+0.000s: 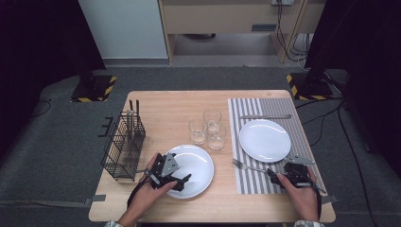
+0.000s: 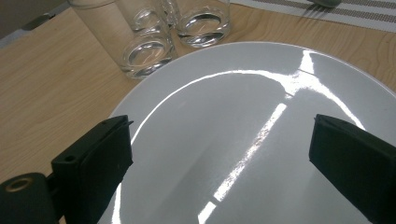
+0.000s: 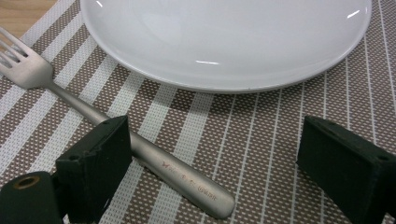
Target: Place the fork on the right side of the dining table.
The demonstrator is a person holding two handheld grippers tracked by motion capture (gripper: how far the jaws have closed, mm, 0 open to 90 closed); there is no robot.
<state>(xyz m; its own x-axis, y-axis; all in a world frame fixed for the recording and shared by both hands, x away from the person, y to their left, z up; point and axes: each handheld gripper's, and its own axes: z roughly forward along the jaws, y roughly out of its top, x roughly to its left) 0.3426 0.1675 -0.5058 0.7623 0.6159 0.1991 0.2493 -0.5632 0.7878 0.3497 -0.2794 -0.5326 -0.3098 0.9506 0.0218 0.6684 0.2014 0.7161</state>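
- Wire basket: black, at the left edge of the table, dark utensils standing upright in it.
- Left hand-held gripper: jaws spread wide over the near-left rim of the near plate, nothing between them.
- Near plate: white, round, glossy, bare; lies flat on the bare wood right of the basket. In the left gripper view it carries bright streaks of reflected light.
- Glasses: three, clear, clustered just beyond the near plate.
- Placemat: grey and white stripes, on the right half of the table.
- Fork: dull silver metal, on the placemat's near part, tines pointing left. In the right gripper view its handle, with small engraved lettering, passes close by one jaw.
- Far plate: white, round, bare, centred on the placemat, just beyond the fork.
- Knife: silver, beyond the far plate.
- Right hand-held gripper: jaws wide apart, low over the placemat at the fork's handle end, holding nothing.
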